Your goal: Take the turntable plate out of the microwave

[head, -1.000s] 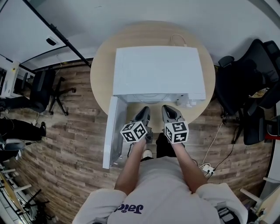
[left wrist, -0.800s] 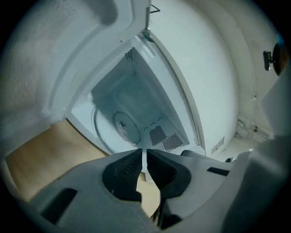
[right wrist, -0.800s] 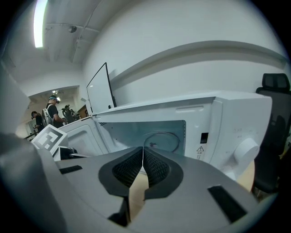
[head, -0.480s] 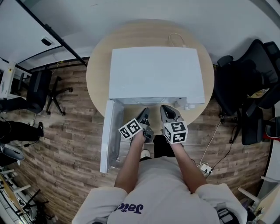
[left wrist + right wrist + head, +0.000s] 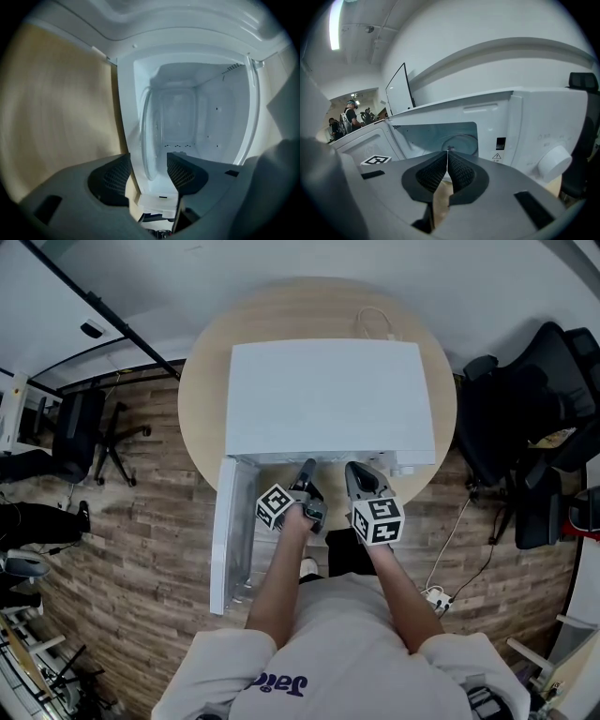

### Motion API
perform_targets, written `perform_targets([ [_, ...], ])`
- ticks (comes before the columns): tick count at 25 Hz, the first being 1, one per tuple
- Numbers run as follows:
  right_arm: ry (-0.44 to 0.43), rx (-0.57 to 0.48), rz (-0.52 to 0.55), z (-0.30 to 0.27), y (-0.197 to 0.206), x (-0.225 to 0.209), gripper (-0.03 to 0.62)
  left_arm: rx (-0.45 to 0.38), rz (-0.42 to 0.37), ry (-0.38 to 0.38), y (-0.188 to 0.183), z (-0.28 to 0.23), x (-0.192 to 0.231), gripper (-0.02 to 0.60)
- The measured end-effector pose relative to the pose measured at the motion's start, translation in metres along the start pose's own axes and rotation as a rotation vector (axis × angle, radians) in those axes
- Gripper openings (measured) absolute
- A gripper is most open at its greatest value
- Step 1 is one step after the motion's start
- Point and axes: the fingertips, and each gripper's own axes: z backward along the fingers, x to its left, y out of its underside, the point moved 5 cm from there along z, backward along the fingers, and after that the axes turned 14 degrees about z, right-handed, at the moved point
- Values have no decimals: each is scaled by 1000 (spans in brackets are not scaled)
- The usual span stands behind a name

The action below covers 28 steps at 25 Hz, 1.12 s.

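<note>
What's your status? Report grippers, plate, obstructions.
Left gripper jaws just opened, lined up on turntable plate rim, no grip. Right gripper shut, empty. Plate inside microwave, door open, nothing blocking.

One microwave [image 5: 328,395], one turntable plate [image 5: 460,141], one round table [image 5: 281,310].

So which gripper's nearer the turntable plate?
Left. The left gripper, jaws just opened, has the edge of the turntable plate between them; the right gripper, shut, hangs outside the microwave.

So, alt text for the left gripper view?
The left tongs, jaws just opening wide and gripping nothing, point at the edge of the glass turntable plate in the open microwave, seen between them. The picture is rolled, so the plate looks upright.
</note>
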Motion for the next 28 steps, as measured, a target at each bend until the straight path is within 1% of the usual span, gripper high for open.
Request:
perform_targets([
  [2,1,3,-3,-1,1,-3,17,-2,6,3,-1,-5,1,230],
  [6,-3,11,-11,-3,4,-5,17,-5,8,-16,-3,-11,0,225],
  [8,-8,13,-12,-4,5,-4,17,-14,15,-40,-4,-12,1,188],
  [10,-11,14,-13,-6,6,-4,17,-24,11,-67,-4,-10,5,132],
  [12,-15,16,-17,-7,8,-3,17,-28,3,-74,-4,-8,7,71],
  [13,-16,17,-18,-7,8,-2,17,-28,1,-72,-4,-7,6,63],
  [19,-20,27,-50,-9,15,-4,17,-23,39,-48,-3,-5,5,35],
  [28,-28,46,-110,-8,28,-2,17,-18,37,-29,0,5,4,34],
])
